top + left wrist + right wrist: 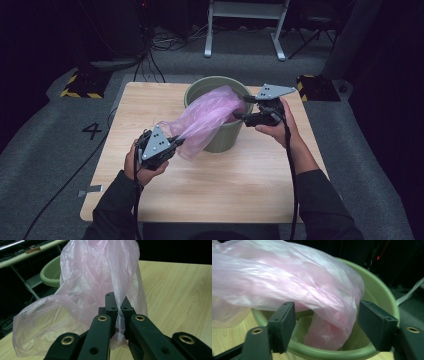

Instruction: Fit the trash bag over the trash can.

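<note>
Pale wood of the bench lies bare along its near edge, with a green bin near the far edge. A pink plastic bag drapes over the bin's near rim, one end inside. The left gripper is clamped on the bag's outer end toward the left edge; the right gripper stands with jaws apart at the bin's right rim, around the bag.

the tabletop is lit evenly from above, while the surroundings are left nearly black. soft sheen is seen on the pink bag in the right gripper view, where the near jaws are blurred. shadows are kept faint.
</note>
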Motion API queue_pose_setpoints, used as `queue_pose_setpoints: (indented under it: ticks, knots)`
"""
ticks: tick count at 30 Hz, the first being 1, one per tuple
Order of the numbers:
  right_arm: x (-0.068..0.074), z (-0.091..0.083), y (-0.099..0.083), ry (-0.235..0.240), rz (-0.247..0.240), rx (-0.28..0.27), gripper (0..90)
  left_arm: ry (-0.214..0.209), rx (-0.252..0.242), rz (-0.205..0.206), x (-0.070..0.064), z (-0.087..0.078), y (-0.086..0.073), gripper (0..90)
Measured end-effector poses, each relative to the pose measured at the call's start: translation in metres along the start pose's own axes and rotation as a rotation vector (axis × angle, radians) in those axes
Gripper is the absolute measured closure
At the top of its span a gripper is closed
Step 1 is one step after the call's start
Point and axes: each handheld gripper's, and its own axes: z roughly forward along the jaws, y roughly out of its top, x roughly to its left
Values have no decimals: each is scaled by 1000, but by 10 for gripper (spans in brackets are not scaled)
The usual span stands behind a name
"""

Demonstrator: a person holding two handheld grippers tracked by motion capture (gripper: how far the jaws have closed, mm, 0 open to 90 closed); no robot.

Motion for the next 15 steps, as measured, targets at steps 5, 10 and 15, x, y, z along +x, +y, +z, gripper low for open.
queue_pose_setpoints:
  ticks: [5,10,15]
  knots:
    - [16,-7,6,20,-100,-41,300,11,-3,5,1,-2,5,894]
    - [45,-4,17,98,-166,-88,300,5,-9,13,0,0,13,894]
    - [65,6,23,123,-234,-61,402,1,-12,25,-3,3,17,893]
